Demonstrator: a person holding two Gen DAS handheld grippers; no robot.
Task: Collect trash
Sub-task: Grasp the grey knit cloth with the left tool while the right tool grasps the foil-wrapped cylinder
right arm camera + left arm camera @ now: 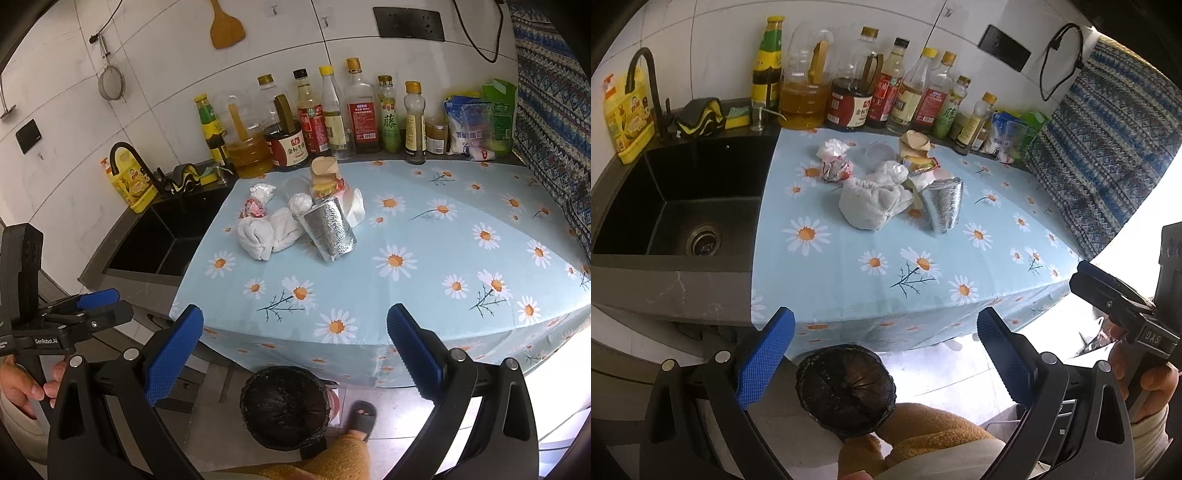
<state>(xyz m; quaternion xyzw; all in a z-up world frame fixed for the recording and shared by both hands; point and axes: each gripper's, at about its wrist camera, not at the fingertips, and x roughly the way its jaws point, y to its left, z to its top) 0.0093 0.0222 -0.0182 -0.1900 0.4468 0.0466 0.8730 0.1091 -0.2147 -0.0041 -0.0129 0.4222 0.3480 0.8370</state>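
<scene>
Both grippers, left [886, 354] and right [295, 350], hang wide open off the counter's [443, 236] front edge; trash pile [295, 221] sits toward its back-left, bin [284, 406] on the floor below

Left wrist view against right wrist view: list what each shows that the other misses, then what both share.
Only the left wrist view shows the sink drain. Only the right wrist view shows the wooden spatula and strainer hanging on the wall, and a sandalled foot. Both show the trash pile on the daisy tablecloth, the bottle row, the black-lined bin, and both grippers open: left gripper, right gripper.
</scene>
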